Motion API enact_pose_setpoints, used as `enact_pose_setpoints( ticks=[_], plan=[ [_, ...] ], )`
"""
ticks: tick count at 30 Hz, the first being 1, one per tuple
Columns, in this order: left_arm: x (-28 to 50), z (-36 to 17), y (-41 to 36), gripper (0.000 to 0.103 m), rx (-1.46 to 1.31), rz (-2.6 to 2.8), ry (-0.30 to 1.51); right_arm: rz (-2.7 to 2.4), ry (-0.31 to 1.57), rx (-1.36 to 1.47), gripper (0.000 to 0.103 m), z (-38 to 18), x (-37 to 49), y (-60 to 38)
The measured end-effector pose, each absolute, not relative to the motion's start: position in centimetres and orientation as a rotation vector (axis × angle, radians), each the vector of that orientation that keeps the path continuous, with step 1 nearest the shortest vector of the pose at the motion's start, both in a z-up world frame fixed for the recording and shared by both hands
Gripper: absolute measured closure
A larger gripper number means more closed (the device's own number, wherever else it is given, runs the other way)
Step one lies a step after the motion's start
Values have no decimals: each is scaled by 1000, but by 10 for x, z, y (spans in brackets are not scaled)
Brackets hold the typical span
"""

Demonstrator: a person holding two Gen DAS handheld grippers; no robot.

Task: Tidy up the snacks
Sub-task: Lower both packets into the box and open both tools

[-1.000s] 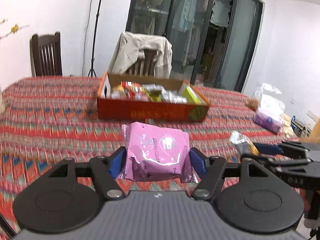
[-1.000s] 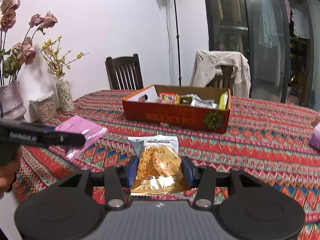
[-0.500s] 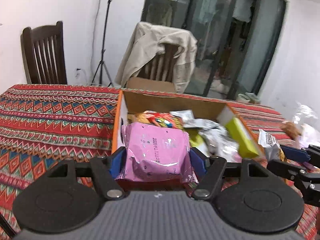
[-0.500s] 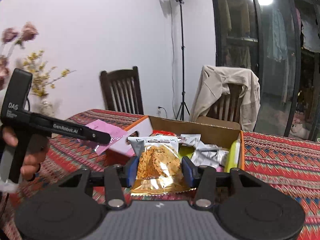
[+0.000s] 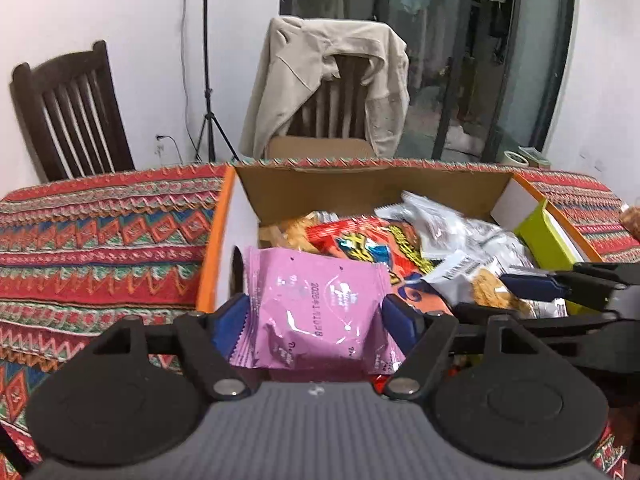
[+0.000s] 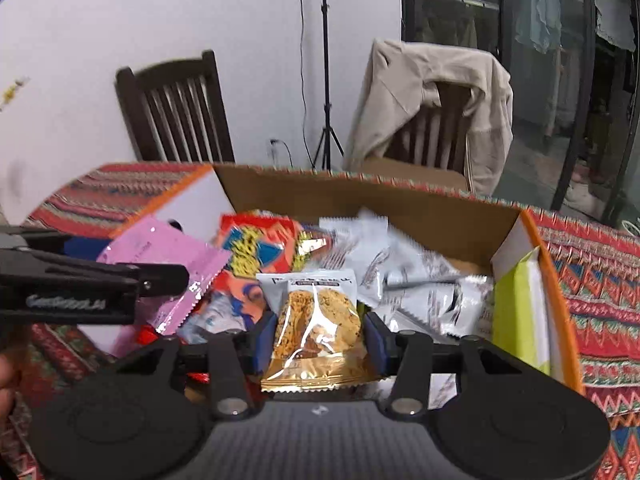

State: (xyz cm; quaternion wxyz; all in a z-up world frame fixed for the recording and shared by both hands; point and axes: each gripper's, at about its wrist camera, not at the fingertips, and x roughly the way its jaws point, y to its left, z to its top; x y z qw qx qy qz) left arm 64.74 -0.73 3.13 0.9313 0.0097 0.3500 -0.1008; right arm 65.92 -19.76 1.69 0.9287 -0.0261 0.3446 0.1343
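Note:
An open cardboard box [image 5: 360, 196] with an orange rim holds several snack packets. My left gripper [image 5: 316, 316] hovers over the box's near left corner with a pink snack packet [image 5: 316, 304] between its blue pads. Its jaws are opening, and the pads still touch the packet's sides. Over the box's middle, my right gripper [image 6: 320, 336] is shut on a clear-and-gold cookie packet [image 6: 318, 320]. In the right wrist view, the left gripper [image 6: 160, 276] and the pink packet [image 6: 160, 248] show at the left. The left wrist view shows the right gripper [image 5: 504, 296] holding the cookie packet [image 5: 488, 292].
Inside the box [image 6: 360, 200] lie a red packet [image 5: 360, 240], silver packets [image 6: 400, 264] and a lime-green carton [image 6: 520, 312] against the right wall. The table wears a red patterned cloth [image 5: 100, 240]. Behind it stand a dark wooden chair [image 5: 68, 112], a jacket-draped chair [image 5: 332, 80] and a light stand [image 5: 206, 60].
Both grippers have travelled forward from the near table to above the box, each carrying its packet. The left jaws stand slightly wider than before.

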Motion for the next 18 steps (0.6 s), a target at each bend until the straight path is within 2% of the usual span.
enact_pose_setpoints(
  ticks=[7,9,13,18],
  plan=[
    [646,29,-12,22,39,-214,711,247,713,-73,49,8,664,-194],
    [645,32,-11,21,31,-214,711,256,703,-73,40,11,662,-193],
    [633,49,-10,21,35,-219,676,254,676,-91,34,24,651,-194],
    [606,82,-8,20,26,-227,627,250,628,-92,33,54,632,-199]
  ],
)
